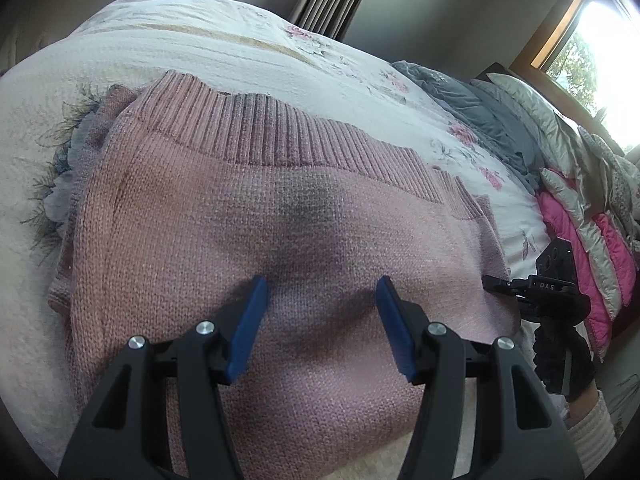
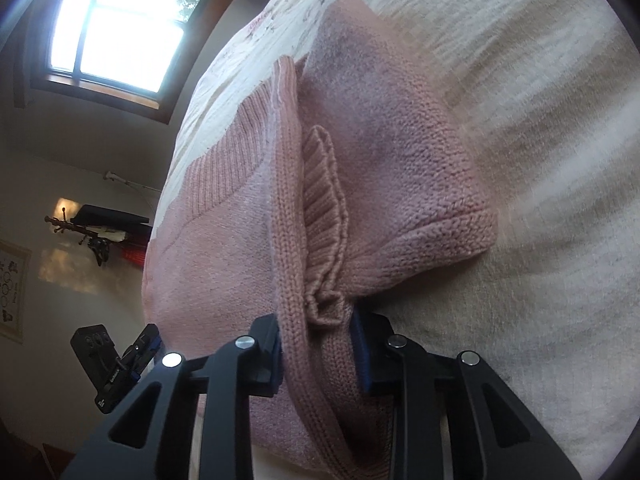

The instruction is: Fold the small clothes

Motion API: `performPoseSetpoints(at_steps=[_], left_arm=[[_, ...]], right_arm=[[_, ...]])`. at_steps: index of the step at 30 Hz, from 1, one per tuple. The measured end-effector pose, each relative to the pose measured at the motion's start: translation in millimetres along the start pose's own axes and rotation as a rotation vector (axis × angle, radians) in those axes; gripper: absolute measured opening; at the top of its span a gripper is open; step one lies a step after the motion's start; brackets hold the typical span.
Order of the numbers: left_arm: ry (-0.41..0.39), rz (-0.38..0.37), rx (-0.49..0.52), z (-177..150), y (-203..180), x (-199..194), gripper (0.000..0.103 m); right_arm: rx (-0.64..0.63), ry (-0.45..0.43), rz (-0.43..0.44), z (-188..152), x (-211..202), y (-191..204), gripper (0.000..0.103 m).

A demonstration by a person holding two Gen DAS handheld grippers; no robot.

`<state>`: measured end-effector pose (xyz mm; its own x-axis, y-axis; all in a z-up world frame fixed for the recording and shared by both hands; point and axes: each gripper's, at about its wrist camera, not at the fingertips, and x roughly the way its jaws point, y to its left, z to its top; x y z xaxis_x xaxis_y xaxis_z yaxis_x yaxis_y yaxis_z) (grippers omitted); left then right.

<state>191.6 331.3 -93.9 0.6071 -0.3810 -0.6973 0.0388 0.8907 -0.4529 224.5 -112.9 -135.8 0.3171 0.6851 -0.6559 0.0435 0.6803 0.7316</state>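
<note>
Sweater: a pink knit sweater (image 1: pixel 256 216) lies across the bed in the centre of the left wrist view, its ribbed hem running along the upper edge of the garment.
Bed: a white floral bedspread (image 1: pixel 224 40) covers it, filling the upper half of that frame.
Left claw: the left claw (image 1: pixel 320 292) stands wide apart over the flat knit at lower centre, blue pads (image 1: pixel 248 332) holding nothing; whether the tips touch the cloth I cannot tell.
Right claw: the right claw (image 2: pixel 316 344) at lower centre of the right wrist view is closed on a bunched fold of the sweater (image 2: pixel 384 160), a ribbed cuff (image 2: pixel 324 200) gathered just above the pads.
Pile: grey, white and bright pink clothes (image 1: pixel 572 216) heaped at right of the left wrist frame.
Window: bright window (image 2: pixel 116 28) at upper left of the right wrist view.
</note>
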Motion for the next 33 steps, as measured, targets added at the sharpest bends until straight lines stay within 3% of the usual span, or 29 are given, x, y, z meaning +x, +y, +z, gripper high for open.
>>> performPoseSetpoints(at_steps=[5, 9, 15, 19, 25, 28, 33], left_arm=[[-0.013, -0.024, -0.026, -1, 3, -6, 0.056], [-0.068, -0.056, -0.080, -5, 10, -36, 0.055], [-0.132, -0.061, -0.095, -11, 26, -78, 0.055], [-0.151, -0.056, -0.107, -10, 35, -92, 0.056], [-0.196, -0.082, -0.171, -12, 52, -110, 0.056], [-0.207, -0.088, -0.196, -14, 60, -117, 0.056], [-0.200, -0.121, -0.226, -16, 70, -120, 0.057]], right_arm=[[0.016, 0.001, -0.024, -3, 2, 7, 0.028], [0.023, -0.002, -0.079, 5, -3, 30, 0.025], [-0.180, -0.050, -0.065, 16, -17, 138, 0.023], [-0.379, -0.008, -0.108, 5, 11, 225, 0.023], [-0.587, 0.091, -0.120, -36, 73, 305, 0.022], [-0.677, 0.162, -0.158, -62, 108, 322, 0.022], [-0.735, 0.217, -0.217, -85, 144, 317, 0.024]])
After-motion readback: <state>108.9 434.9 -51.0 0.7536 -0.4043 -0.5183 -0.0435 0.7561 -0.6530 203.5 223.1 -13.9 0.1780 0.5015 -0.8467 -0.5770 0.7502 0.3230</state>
